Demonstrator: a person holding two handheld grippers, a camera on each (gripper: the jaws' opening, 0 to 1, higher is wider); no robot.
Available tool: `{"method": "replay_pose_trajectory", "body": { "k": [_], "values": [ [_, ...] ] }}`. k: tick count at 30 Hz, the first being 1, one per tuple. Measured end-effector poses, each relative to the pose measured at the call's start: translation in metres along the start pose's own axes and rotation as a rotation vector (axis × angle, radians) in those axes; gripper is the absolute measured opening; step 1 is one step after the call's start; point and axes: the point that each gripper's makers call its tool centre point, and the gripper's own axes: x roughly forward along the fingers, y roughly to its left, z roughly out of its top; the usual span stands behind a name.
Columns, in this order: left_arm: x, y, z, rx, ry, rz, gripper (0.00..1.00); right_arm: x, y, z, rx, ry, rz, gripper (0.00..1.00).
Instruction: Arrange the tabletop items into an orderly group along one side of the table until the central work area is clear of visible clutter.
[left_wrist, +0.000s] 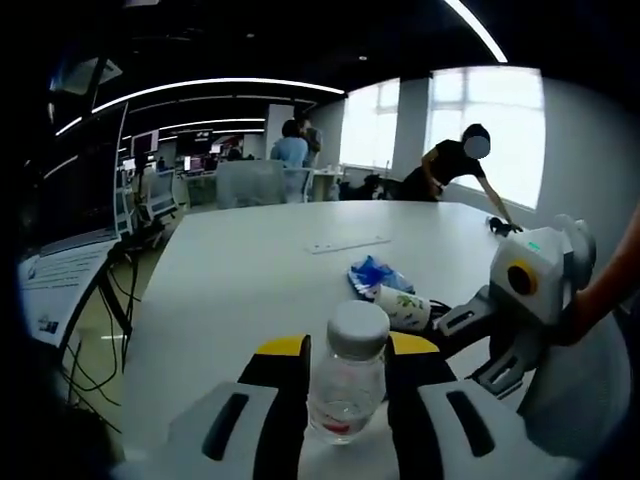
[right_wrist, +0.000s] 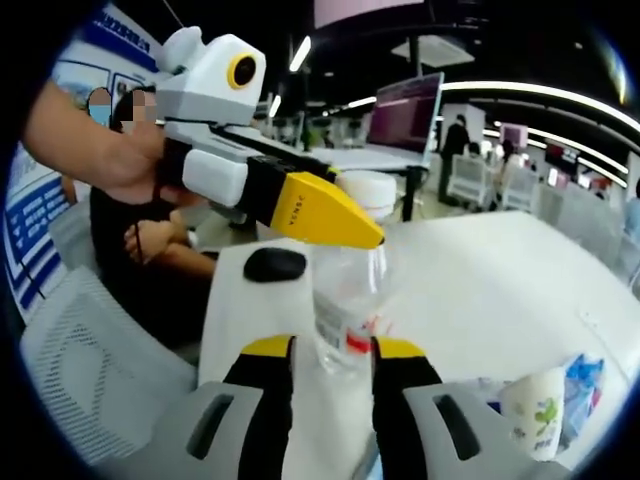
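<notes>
Left gripper view: clear plastic bottle with white cap (left_wrist: 347, 378) at lower centre, clamped between jaws of left gripper (left_wrist: 345, 395). Right gripper (left_wrist: 520, 300) at right edge, near white printed cup (left_wrist: 402, 306) and blue wrapper (left_wrist: 375, 273) on white table (left_wrist: 250, 260).

Right gripper view: right gripper (right_wrist: 332, 375) jaws narrow, alongside bottle base (right_wrist: 340, 320) – grip not certain. Cup at lower right (right_wrist: 533, 410).
</notes>
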Motion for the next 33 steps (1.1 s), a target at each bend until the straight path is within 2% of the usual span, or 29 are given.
{"method": "replay_pose_trajectory", "body": {
  "k": [6, 13, 19, 23, 27, 33],
  "values": [
    [-0.001, 0.005, 0.000, -0.010, 0.003, 0.037, 0.28, 0.001, 0.006, 0.000, -0.018, 0.004, 0.013, 0.25],
    [0.003, 0.006, 0.003, -0.026, 0.003, 0.074, 0.27, 0.000, -0.002, -0.001, -0.016, 0.015, -0.011, 0.26],
    [0.009, 0.001, 0.010, -0.059, -0.006, 0.067, 0.27, 0.001, -0.005, 0.003, -0.010, 0.013, -0.019, 0.26],
    [0.010, 0.002, 0.010, -0.044, 0.005, 0.067, 0.23, 0.002, -0.007, 0.004, -0.010, 0.012, -0.022, 0.26],
    [0.009, 0.002, 0.009, -0.050, 0.008, 0.027, 0.23, 0.001, -0.009, 0.005, -0.009, 0.011, -0.024, 0.27],
    [0.010, -0.011, 0.008, -0.032, 0.020, -0.113, 0.23, 0.001, -0.010, 0.007, -0.008, 0.009, -0.021, 0.29]
  ]
}}
